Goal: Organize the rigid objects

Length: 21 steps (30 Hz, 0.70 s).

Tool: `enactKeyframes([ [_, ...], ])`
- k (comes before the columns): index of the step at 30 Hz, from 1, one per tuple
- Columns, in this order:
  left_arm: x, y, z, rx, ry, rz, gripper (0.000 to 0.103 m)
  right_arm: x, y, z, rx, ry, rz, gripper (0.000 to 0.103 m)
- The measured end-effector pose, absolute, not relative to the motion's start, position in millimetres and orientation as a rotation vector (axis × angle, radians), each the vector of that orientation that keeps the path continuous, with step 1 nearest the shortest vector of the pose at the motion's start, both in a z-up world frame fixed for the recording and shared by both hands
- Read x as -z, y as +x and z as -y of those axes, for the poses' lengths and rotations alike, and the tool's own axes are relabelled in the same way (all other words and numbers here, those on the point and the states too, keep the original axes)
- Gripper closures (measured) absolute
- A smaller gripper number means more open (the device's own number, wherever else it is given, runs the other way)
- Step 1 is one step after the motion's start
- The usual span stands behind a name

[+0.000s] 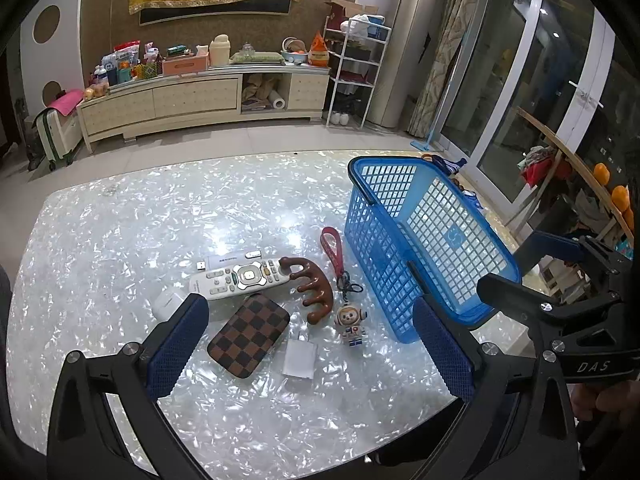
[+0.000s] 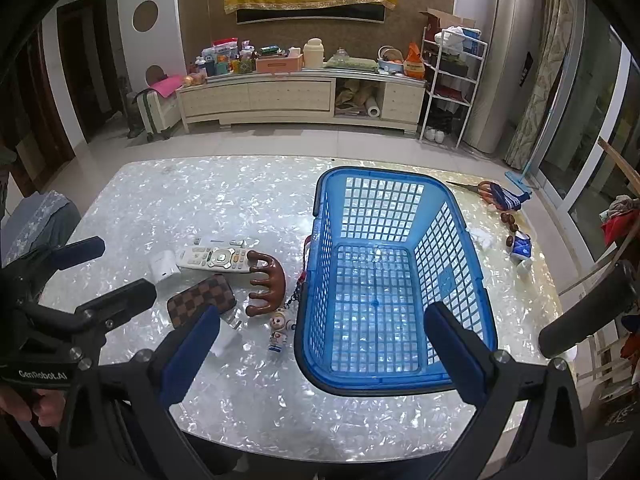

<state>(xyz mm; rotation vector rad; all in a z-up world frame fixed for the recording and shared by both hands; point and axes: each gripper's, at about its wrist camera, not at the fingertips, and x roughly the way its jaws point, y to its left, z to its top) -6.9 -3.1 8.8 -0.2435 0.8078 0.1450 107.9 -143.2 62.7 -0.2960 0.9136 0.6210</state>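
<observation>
Both grippers, left gripper (image 1: 308, 344) and right gripper (image 2: 320, 348), are held wide apart, nothing gripped. A blue lattice basket (image 2: 394, 384) is seen between the right fingers; the checkered brown case (image 1: 249, 335), white remote (image 1: 240, 278) and astronaut keychain (image 1: 351, 322) lie between the left ones.

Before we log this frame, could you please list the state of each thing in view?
left gripper: open, holding nothing.
right gripper: open, holding nothing.
blue basket: upright on the table, empty.
remote control: flat, buttons up.
wooden massager: lying against the remote's end.
checkered case: flat, closed.
white charger: lying flat.
astronaut keychain: lying beside the basket, outside it.
</observation>
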Motion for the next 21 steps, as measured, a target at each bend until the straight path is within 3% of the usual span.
enactKeyframes([
  [21, -11.4, -9.5, 4.9, -0.151, -0.240, -0.807, 0.001, -60.6, 106.8, 144.1, -0.620, -0.305, -0.928, 0.000],
])
